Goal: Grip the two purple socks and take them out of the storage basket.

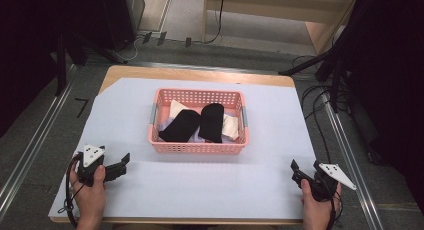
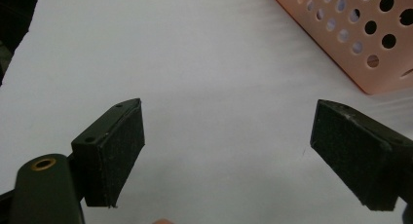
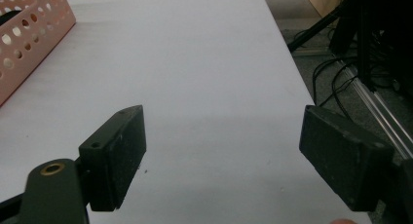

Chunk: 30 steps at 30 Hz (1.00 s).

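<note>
Socks: two black fabric socks (image 1: 181, 126) lie in one perforated pink plastic basket (image 1: 197, 147); left gripper (image 1: 125, 162) and right gripper (image 1: 304, 166) fingers released over white tabletop (image 1: 210, 185).

We see a wooden table (image 1: 200, 73) under a white sheet (image 1: 210, 185) on grey carpet (image 1: 35, 155), metal floor rails (image 1: 30, 152) either side, black cables (image 1: 320, 115) trailing right, pale wooden furniture (image 1: 280, 10) behind
</note>
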Available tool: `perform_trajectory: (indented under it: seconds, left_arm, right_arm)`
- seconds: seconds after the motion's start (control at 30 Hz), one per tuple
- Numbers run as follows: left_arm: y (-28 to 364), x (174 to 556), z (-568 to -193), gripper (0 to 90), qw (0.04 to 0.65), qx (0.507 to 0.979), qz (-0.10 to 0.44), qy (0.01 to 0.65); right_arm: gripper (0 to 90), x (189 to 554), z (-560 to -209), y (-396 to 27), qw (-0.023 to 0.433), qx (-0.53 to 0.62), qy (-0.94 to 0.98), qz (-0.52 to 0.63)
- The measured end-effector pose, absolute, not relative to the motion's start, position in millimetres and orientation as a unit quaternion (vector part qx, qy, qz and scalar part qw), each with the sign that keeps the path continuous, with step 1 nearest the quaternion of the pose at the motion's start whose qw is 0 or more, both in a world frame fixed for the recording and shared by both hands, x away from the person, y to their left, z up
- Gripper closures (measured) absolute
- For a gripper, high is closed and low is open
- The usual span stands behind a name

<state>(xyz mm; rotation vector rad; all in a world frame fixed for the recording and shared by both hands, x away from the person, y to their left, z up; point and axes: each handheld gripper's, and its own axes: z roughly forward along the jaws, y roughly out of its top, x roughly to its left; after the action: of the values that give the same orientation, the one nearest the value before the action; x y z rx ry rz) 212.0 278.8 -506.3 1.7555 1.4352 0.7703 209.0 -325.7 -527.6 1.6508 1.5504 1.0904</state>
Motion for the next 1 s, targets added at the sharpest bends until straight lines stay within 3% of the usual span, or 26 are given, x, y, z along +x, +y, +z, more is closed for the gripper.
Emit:
perform_trajectory:
  seconds: [0.07,0.23,0.33,0.57,1.0]
  left_arm:
    - [278.6,212.0,-506.3,13.5,0.365,0.683,0.299,0.558]
    - [278.3,211.6,-506.1,13.5,0.363,0.683,0.301,0.558]
    - [277.7,211.4,-506.2,13.5,0.365,0.683,0.301,0.557]
    - [277.5,210.9,-506.1,13.5,0.364,0.683,0.303,0.556]
    - [277.5,211.0,-506.0,13.6,0.363,0.686,0.303,0.553]
  right_arm:
    - [13.5,208.5,-527.3,-325.2,0.316,0.617,0.591,0.412]
    - [13.3,205.1,-524.4,-323.3,0.336,0.603,0.589,0.419]
    - [13.3,204.7,-519.7,-322.5,0.322,0.617,0.569,0.438]
    - [14.3,209.6,-512.1,-307.1,0.334,0.592,0.59,0.435]
    - [41.0,222.4,-492.2,-273.3,0.348,0.552,0.591,0.474]
